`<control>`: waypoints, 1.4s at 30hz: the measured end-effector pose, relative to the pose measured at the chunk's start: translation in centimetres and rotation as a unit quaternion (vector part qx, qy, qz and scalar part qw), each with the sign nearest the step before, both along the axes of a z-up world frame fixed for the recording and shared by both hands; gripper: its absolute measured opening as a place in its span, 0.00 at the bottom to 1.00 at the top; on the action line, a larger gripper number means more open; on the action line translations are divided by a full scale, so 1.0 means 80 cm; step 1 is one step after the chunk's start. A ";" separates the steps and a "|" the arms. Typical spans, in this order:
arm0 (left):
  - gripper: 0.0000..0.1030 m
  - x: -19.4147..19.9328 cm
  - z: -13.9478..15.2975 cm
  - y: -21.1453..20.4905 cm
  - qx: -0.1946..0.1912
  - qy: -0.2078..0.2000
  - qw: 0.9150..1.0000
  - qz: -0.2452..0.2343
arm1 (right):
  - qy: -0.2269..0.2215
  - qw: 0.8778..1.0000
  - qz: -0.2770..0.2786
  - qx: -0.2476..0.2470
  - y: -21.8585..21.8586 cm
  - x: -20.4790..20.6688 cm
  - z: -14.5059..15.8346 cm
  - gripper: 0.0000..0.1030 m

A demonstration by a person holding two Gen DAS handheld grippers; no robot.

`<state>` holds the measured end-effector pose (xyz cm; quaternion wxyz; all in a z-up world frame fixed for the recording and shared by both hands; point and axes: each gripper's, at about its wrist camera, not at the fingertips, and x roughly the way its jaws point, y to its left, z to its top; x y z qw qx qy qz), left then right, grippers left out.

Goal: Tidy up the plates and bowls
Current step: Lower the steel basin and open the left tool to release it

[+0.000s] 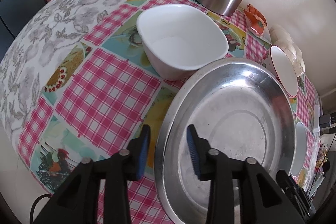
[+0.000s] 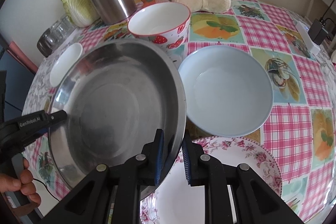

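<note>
Steel pan (image 2: 117, 98), part-hidden by both tools: right tool (image 2: 172, 157) pinches its rim, left tool (image 1: 168, 152) straddles it, spread.

"GenRobot.AI" is printed in white on the left gripper (image 2: 55, 117).

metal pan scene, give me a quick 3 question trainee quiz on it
1. True or false: the right gripper is clamped on the rim of the metal pan.
2. Which dish lies partly under the pan on the right gripper's side? A) floral plate B) strawberry bowl C) pale blue bowl
3. Fill in: the left gripper straddles the pan's rim with its pads ____ the metal.

Key: 1 true; 2 A; 3 off
</note>
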<state>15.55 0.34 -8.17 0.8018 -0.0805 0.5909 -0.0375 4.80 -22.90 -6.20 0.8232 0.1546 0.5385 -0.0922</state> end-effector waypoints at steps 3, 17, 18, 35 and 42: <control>0.47 -0.001 0.008 -0.002 0.006 -0.010 1.000 -0.001 | -0.009 1.000 -0.010 0.002 -0.004 -0.001 0.004 0.28; 0.81 -0.010 0.042 -0.034 0.048 -0.059 0.995 -0.058 | -0.069 0.997 -0.023 -0.004 -0.006 -0.007 0.035 0.56; 0.81 -0.011 0.042 -0.037 0.052 -0.059 0.995 -0.064 | -0.071 0.997 -0.024 -0.005 -0.006 -0.008 0.036 0.60; 0.98 -0.017 0.038 -0.055 0.087 -0.074 0.988 -0.103 | -0.069 0.997 -0.027 0.000 -0.012 -0.008 0.030 1.00; 0.98 -0.024 0.043 -0.068 0.092 -0.088 0.984 -0.126 | -0.079 0.996 -0.028 -0.004 -0.014 -0.009 0.032 1.00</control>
